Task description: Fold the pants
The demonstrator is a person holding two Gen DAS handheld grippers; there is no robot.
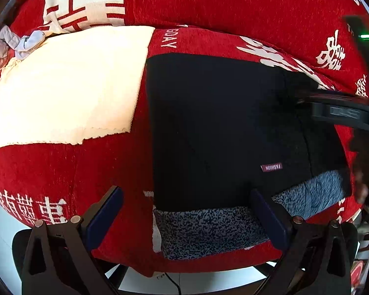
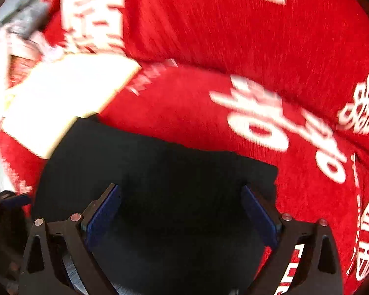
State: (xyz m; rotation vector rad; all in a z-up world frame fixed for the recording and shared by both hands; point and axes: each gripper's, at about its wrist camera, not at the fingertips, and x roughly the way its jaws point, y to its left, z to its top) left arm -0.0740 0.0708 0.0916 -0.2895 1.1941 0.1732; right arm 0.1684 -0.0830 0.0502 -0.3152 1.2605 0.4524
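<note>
The black pants lie folded into a flat rectangle on the red cover, with a small label reading FASHION and a grey fleece lining showing along the near edge. My left gripper hangs open over that near edge, with nothing between its blue pads. In the right wrist view, which is blurred, the pants fill the lower middle. My right gripper stands open just above them, its pads apart from the cloth. The right gripper's dark body shows at the right edge of the left wrist view.
A red cover with white characters drapes the seat and backrest. A cream cloth lies left of the pants. Grey clothing is bunched at the far left. White floor and a cable show below the front edge.
</note>
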